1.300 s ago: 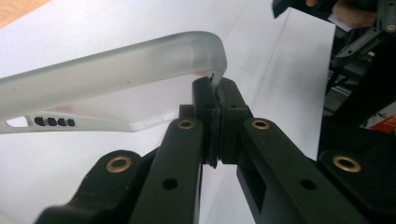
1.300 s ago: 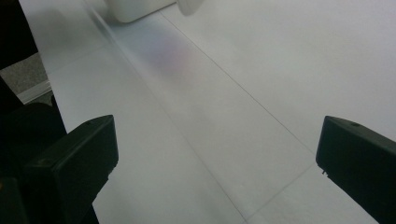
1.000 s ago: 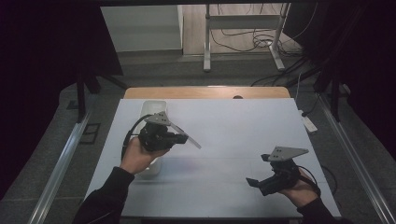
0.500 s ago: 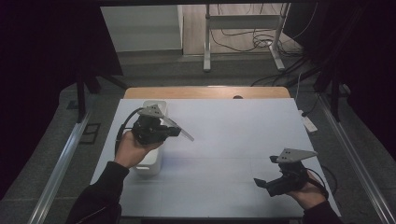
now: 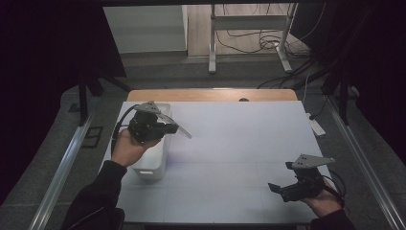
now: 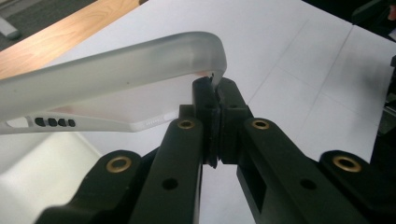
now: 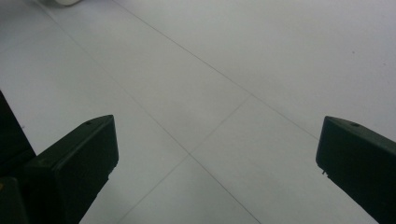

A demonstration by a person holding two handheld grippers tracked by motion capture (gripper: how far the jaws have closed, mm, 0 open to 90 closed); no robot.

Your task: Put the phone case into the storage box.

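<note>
Frosted, translucent plastic is what the left gripper (image 6: 217, 100) is clamped on: a phone case (image 6: 112, 70) pinched by one rounded corner, its 2 jaws pressed tight together on the thin rim. In the high view the case (image 5: 176, 125) juts out level from the left gripper (image 5: 165, 128), above the inner edge of the white bin (image 5: 151, 165) at the table's left side. The bin looks like smooth, matte plastic with rounded corners; the case has a soft, cloudy sheen, a curved lip and a short row of small dark slots along one edge.

The grip is narrow, so the case can pivot or slip. I judge the step goes best with slow, level carrying, no wrist flicks, and the flat back lowered onto the white table (image 5: 239, 143) before the jaws let go.

Over near the table's front right corner, the right gripper (image 5: 287, 188) hovers with its jaws wide apart, nothing between them but the pale, faintly lined tabletop (image 7: 210, 93).
</note>
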